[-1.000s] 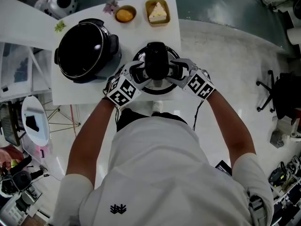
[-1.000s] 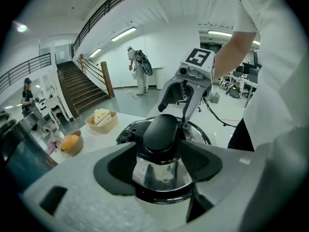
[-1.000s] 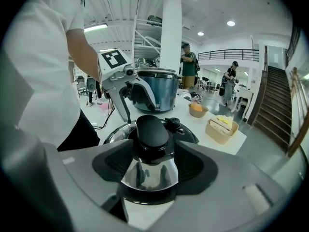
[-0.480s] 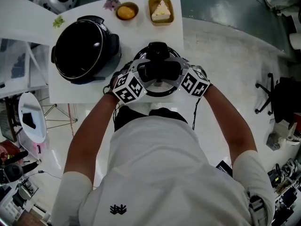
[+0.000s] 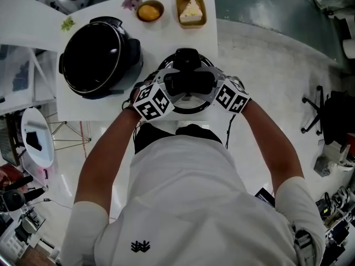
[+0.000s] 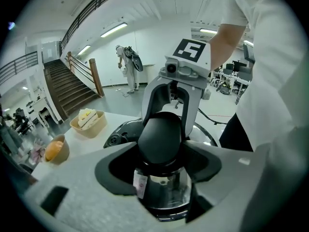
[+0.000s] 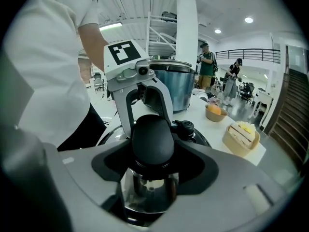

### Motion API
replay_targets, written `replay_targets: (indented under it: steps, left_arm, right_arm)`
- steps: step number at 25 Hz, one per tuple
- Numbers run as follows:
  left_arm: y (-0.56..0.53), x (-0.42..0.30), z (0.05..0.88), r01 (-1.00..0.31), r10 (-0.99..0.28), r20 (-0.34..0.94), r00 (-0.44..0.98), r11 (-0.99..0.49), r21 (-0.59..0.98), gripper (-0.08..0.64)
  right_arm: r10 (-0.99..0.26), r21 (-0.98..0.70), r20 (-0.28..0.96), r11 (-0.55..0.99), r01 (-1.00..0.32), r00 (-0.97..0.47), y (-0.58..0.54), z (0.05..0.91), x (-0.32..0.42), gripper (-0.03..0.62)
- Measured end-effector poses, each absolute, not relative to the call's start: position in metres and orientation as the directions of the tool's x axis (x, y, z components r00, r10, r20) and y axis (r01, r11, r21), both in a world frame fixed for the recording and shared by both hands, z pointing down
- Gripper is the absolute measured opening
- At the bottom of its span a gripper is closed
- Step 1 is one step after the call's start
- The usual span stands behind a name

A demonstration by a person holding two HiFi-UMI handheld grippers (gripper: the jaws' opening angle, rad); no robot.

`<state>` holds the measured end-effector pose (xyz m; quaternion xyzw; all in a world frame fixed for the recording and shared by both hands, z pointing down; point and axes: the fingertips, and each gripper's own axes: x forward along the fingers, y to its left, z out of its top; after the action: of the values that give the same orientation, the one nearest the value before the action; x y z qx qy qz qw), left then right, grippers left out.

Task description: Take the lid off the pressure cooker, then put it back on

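The pressure cooker's steel lid [image 5: 191, 103] lies on the white table [image 5: 208, 29], to the right of the open black pot [image 5: 97, 57]. Its black handle [image 5: 188, 82] stands between my two grippers. My left gripper [image 5: 171, 85] comes in from the left and my right gripper [image 5: 207, 83] from the right, facing each other. In the left gripper view the handle [image 6: 160, 139] fills the gap of the left gripper [image 6: 161, 151], whose jaws have just been closing on it. The right gripper [image 7: 153, 153] clasps the handle [image 7: 153, 140] the same way.
At the table's far edge sit a bowl with an orange item [image 5: 148, 11] and a tray with a cake slice [image 5: 191, 11]. The table's near edge runs just under the lid. An office chair [image 5: 324, 110] stands on the floor to the right. People stand far off.
Both grippers have come slightly inward and lower around the lid's handle, their marker cubes nearer each other. Since half a second ago almost nothing has moved.
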<state>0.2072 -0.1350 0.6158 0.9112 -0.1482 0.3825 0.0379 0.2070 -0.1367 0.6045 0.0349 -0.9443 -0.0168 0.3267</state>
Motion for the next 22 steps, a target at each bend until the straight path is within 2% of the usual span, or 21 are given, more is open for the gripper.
replay_targets:
  steps: [9, 22]
  left_arm:
    - [-0.130, 0.212, 0.599, -0.287, -0.236, 0.696, 0.678, -0.957, -0.045, 0.278]
    - [-0.114, 0.218, 0.528, -0.272, -0.249, 0.660, 0.709, -0.960, -0.071, 0.277]
  right_arm:
    - [-0.080, 0.033, 0.607, 0.997, -0.076, -0.791, -0.131, 0.588, 0.212, 0.288]
    - [-0.095, 0.037, 0.576, 0.995, -0.090, -0.812, -0.113, 0.517, 0.217, 0.288]
